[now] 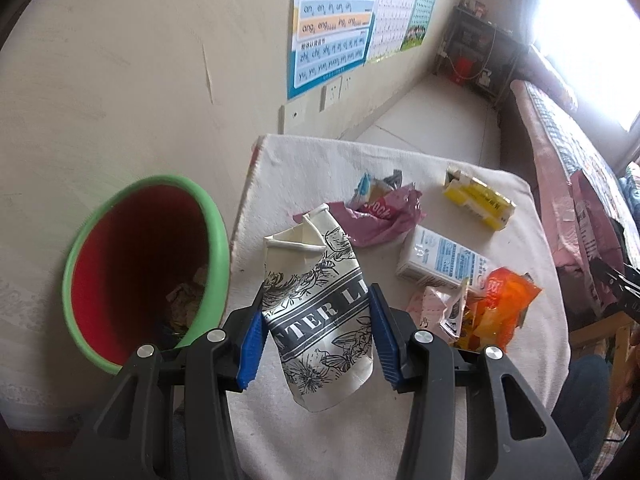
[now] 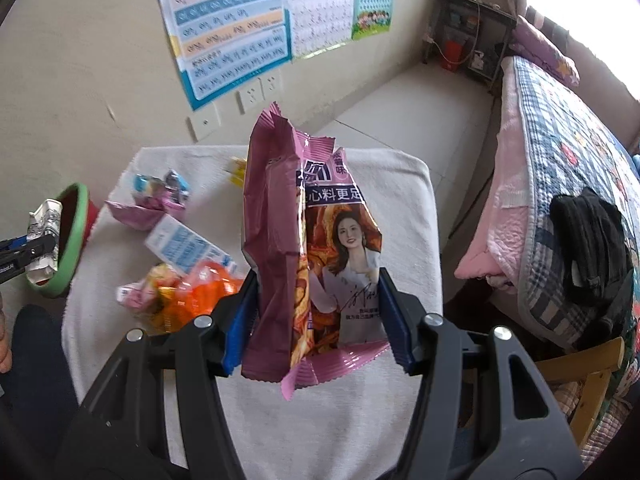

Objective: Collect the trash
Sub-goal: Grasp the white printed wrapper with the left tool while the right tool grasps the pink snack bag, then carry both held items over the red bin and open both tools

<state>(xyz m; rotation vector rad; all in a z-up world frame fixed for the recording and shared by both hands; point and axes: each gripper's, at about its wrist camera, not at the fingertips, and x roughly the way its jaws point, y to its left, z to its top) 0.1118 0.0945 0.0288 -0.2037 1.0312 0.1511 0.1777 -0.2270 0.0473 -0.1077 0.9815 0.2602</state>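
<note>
- Your left gripper (image 1: 318,334) is clamped on a crushed paper cup (image 1: 320,304), white w/ black floral print; blue pads press both its sides; cup is lifted clear of the towel-covered table (image 1: 400,420), just right of the bin in the left wrist view
- Your right gripper (image 2: 316,318) holds a pink snack bag (image 2: 304,248), upright, torn top end up, pinched between both pads above the table
- Bin (image 1: 218,236): green rim, red inside, stands on the floor against the table's left edge; tilted toward you in the fisheye; some crumpled scraps (image 1: 188,300) lie at the bottom, can't tell what exactly
- Left on the table: white-blue milk carton (image 1: 440,260) lying flat; yellow box (image 1: 478,200), one end open, near the far right corner; crumpled pink wrapper (image 1: 384,216) w/ a small blue-white packet (image 1: 370,188) behind it; orange snack bag (image 1: 500,308) touching the carton's near end, pale pink wrapper (image 1: 430,308) beside it
- Can't tell if carton or box hold anything
</note>
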